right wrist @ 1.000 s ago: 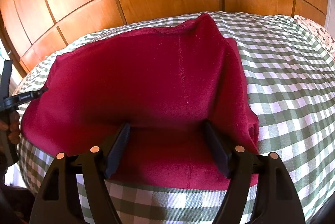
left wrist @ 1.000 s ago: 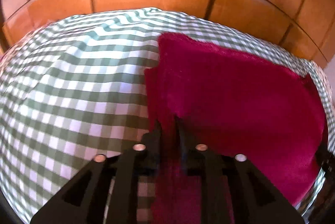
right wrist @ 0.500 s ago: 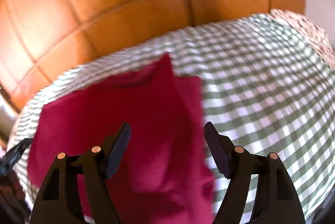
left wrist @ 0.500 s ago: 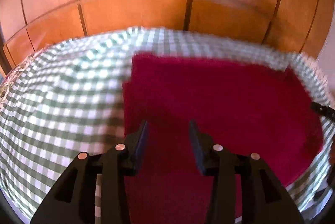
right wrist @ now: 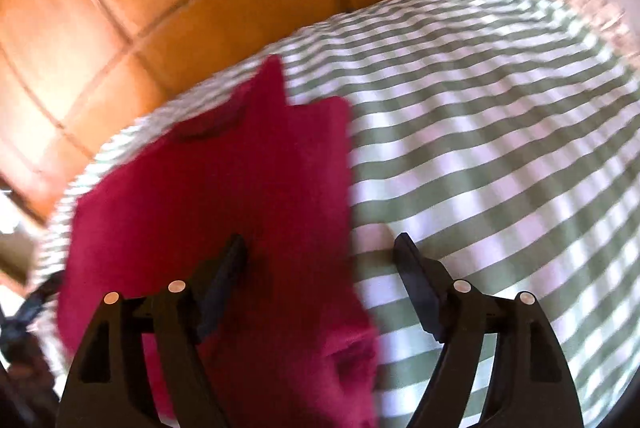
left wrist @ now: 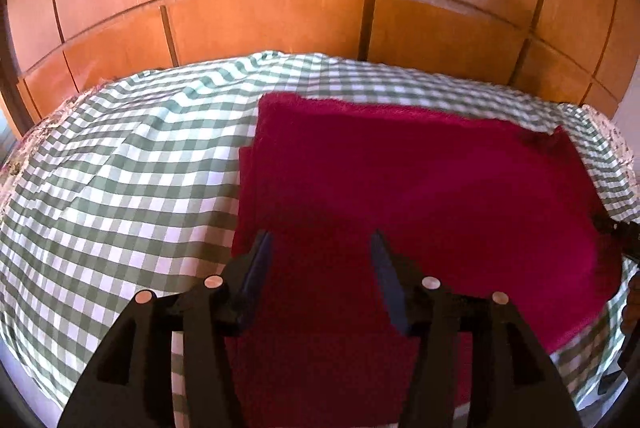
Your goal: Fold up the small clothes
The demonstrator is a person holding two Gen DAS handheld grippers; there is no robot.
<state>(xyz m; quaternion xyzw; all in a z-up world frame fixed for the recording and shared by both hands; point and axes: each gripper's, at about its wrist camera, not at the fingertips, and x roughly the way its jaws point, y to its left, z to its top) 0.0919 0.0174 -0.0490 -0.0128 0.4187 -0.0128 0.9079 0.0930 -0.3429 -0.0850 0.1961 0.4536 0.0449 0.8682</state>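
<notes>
A dark red garment [left wrist: 420,195] lies folded over itself on a green-and-white checked cloth [left wrist: 120,179]. My left gripper [left wrist: 320,244] is open and empty, hovering above the garment's near left part. In the right wrist view the same garment [right wrist: 224,195] lies at the left, and my right gripper [right wrist: 320,248] is open and empty above its right edge, one finger over red fabric and the other over the checked cloth [right wrist: 500,167]. That view is blurred.
A wooden panelled wardrobe [left wrist: 280,7] stands right behind the covered surface. The checked cloth drops off at the near and side edges. The other gripper's tip [left wrist: 616,228] shows at the right rim of the left wrist view.
My left gripper let go of the garment's edge, opened wide and lifted back. My right gripper swung to the right, so the garment now sits at the left of its view.
</notes>
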